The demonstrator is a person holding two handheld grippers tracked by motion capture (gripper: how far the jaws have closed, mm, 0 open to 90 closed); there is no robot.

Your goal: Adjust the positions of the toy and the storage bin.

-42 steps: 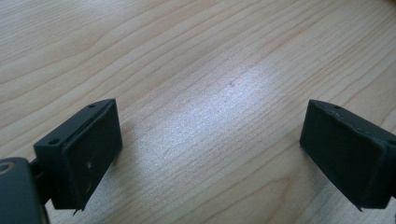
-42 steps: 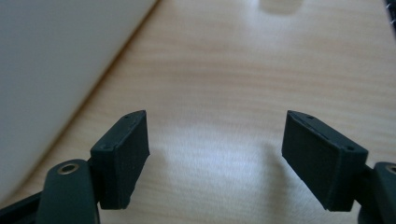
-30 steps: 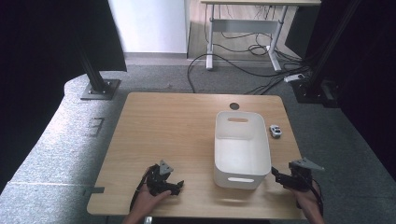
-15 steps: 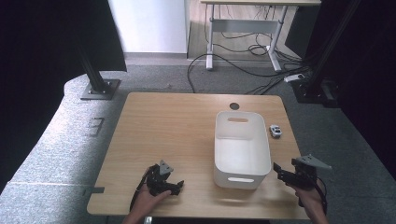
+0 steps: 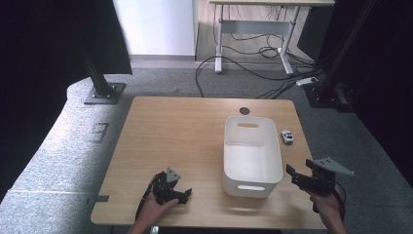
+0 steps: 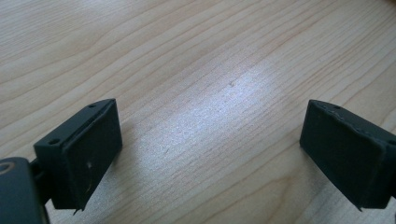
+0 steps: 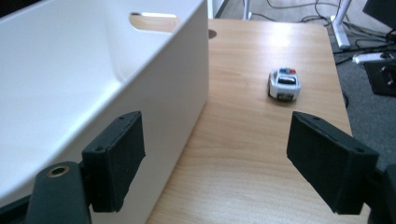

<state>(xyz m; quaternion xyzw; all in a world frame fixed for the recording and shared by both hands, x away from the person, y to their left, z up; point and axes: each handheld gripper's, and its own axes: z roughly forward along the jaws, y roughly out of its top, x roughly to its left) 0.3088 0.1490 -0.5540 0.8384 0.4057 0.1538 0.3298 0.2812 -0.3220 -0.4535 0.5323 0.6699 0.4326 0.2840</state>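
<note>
Two grippers in play, both with jaws spread wide and nothing between them. Right gripper (image 5: 298,176) is held above the table's near right corner, just right of the white bin (image 5: 252,151), pointing toward the far edge. In the right gripper view (image 7: 215,154) the left jaw sits just beside the bin's outer wall (image 7: 177,84), can't tell if it touches; right jaw is over bare wood. The toy police car (image 7: 284,84) is ahead of the jaws, standing on its wheels on the table, white body with a blue and red light bar, rear toward the camera. In the high view the car (image 5: 287,137) sits near the table's right edge, just beside the bin's far right corner, apart from it. Bin is empty, handle slots at both short ends. Left gripper (image 5: 182,195) rests low at the near edge of the table (image 5: 170,131), left of the bin and well apart from it, hand wrapped around it. Left gripper view (image 6: 210,158) shows bare wood grain between the jaws.
</note>
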